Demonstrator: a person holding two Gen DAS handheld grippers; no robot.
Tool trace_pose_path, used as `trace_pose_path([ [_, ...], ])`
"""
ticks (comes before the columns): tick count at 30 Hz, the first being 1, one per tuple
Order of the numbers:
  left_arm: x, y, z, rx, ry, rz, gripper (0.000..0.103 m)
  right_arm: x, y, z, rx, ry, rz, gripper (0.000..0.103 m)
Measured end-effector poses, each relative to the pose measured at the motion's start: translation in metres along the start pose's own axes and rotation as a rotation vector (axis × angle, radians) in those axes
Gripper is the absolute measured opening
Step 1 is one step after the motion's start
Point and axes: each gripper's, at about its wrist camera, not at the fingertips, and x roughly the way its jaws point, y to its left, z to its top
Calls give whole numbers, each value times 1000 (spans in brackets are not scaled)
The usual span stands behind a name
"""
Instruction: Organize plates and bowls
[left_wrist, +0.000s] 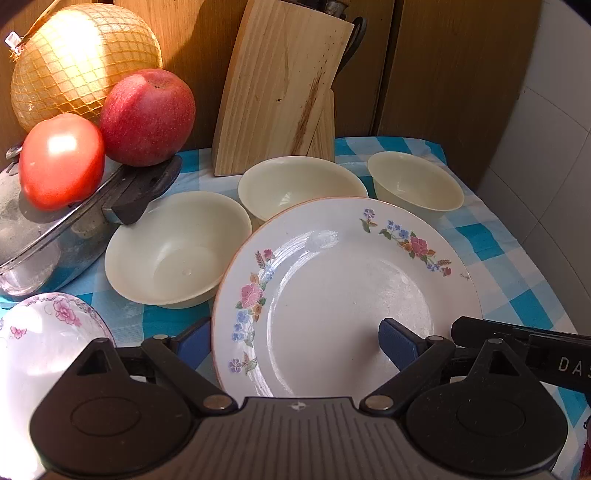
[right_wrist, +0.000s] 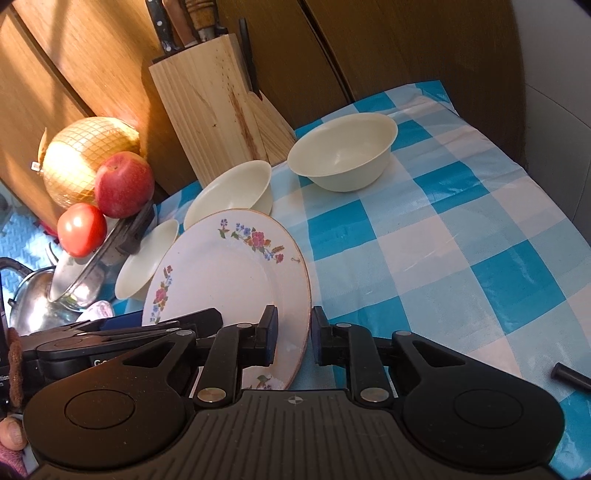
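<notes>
Dishes, fruit and kitchenware on the checked cloth

Three cream bowls (left_wrist: 173, 251) (left_wrist: 299, 188) (left_wrist: 415, 181); two flowered plates, one large (left_wrist: 343, 280) and one small (left_wrist: 40, 332); one apple (left_wrist: 147, 116), one tomato (left_wrist: 61, 160), one netted melon (left_wrist: 81, 59); one knife block (left_wrist: 280, 88); one pot lid (left_wrist: 48, 229); one kettle (right_wrist: 33, 302).

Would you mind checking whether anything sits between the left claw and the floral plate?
Nothing visible does. The open left claw already straddles the floral plate, whose edge the right claw grips.
</notes>
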Motion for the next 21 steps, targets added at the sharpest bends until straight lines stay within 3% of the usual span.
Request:
trace_pose_path([
  [7,-17,-2,7,3,-48,19,89,-11,1,5,28,-36,29,25],
  [21,-30,6,-19,8,-29,59,89,-15,13,-7,-18,4,42,25],
])
